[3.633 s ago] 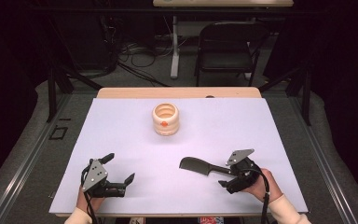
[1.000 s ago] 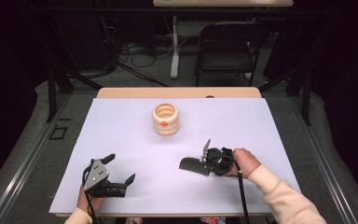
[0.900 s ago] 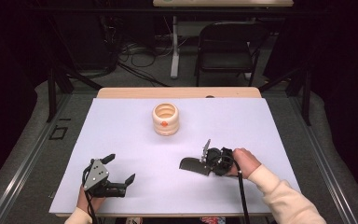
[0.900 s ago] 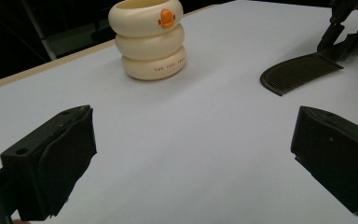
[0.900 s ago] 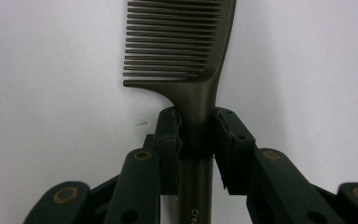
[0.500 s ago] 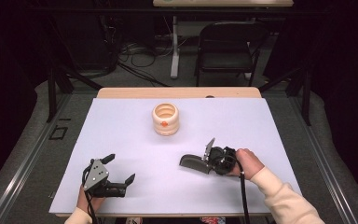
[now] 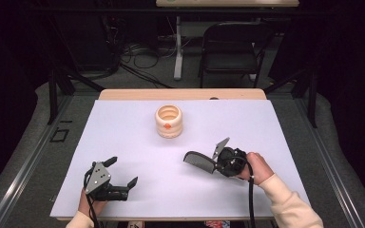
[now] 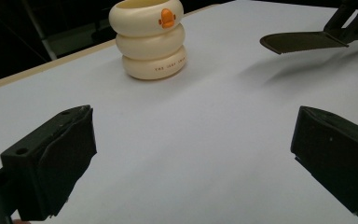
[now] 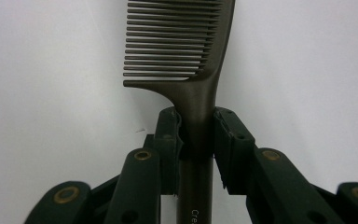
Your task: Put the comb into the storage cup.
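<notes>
- The right gripper [image 7: 217, 164] is near the right part of the bench [image 7: 123, 123], closer to the front edge than to the back one, and a hand [image 7: 258, 167] in a cream sleeve [image 7: 290, 209] holds it.
- Its two jaws are pressed on the handle of a dark comb [image 9: 191, 60]; in the right gripper view the handle passes straight between the two pads [image 9: 170, 140], and the toothed part stands out beyond the jaw tips.
- In the high view the comb [image 7: 200, 161] points from the gripper toward the left side of the bench, with the teeth part over the white surface.
- In the left gripper view the comb [image 8: 303, 41] casts a shadow apart from itself on the bench; I cannot tell how far it is above the surface.
- The left gripper [image 7: 122, 179] rests near the front left corner of the bench, and its jaws are spread wide with nothing between them.
- In the left gripper view both its black pads [image 8: 60, 158] stand far apart over bare white surface.
- A cream cup [image 7: 168, 120] made like three stacked rings stands upright toward the back edge, about the middle of the bench, well apart from both grippers.
- It has a small orange duck beak [image 8: 167, 17] on the upper ring, and small dark letters on the lowest ring.
- What is inside the cup I cannot tell; its mouth looks open.
</notes>
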Motion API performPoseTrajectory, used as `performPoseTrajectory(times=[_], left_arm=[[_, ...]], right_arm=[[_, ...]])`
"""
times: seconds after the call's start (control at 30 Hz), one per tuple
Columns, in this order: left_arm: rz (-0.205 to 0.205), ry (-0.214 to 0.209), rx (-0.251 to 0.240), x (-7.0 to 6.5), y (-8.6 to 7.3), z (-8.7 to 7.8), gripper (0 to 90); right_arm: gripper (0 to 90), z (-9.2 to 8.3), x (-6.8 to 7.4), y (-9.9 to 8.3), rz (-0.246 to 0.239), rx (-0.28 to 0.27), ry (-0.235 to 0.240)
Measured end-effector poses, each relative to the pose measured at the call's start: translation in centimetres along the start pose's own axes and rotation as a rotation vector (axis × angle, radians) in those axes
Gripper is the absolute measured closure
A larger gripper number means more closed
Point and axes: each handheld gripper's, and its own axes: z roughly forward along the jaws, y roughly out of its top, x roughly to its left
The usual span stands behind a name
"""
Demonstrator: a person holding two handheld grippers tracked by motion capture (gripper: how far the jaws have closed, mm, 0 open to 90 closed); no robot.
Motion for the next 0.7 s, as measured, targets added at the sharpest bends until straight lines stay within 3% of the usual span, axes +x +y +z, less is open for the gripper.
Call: performPoseTrajectory(times=[0.7], left_arm=[[-0.003,0.004,-0.004,0.1,-0.1,-0.1,0.2]], right_arm=[[71.9,-1.1,0.5,-1.1,0.061,-0.138,0.026]])
